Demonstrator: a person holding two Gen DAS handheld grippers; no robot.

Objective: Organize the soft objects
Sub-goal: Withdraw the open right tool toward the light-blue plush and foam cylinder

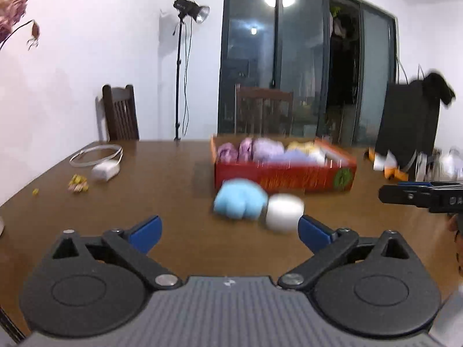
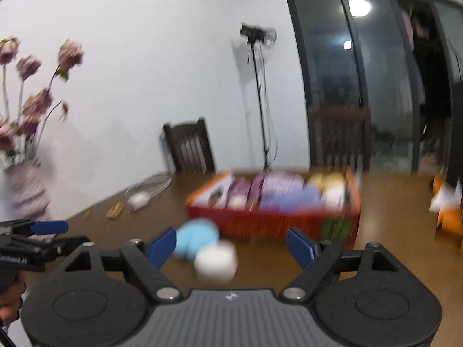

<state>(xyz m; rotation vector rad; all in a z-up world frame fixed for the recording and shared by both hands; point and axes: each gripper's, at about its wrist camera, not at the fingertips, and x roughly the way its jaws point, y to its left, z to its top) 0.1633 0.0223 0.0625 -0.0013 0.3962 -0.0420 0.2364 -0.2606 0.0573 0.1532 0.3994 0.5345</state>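
Item: soft toy, light blue body (image 1: 237,202) with white rounded end (image 1: 285,212). Location: brown wooden counter (image 1: 173,179), lying on its surface just in front of the red cardboard box (image 1: 285,177). Blurred in both views; finer detail cannot be told.

Item: red cardboard box, orange inner rim, green round mark on its front. Contents: soft objects (image 1: 267,150) in purple, lilac, blue, yellow and white, packed side by side.

Item: left tongs (image 1: 230,231), blue pads spread wide apart, nothing between them. The toy lies ahead of them and toward their right pad, its white end just beside that pad in the left wrist view; contact cannot be told.

Item: right tongs (image 2: 231,245), blue pads apart, nothing clamped. The toy lies ahead, between the two pads in the right wrist view, nearer the left one.

Other stock on counter: white charger with coiled cable (image 1: 105,170), small yellow scraps (image 1: 76,183), vase of faded pink flowers (image 2: 26,185). Behind: dark wooden chair (image 1: 120,112), lamp on stand (image 1: 185,11).
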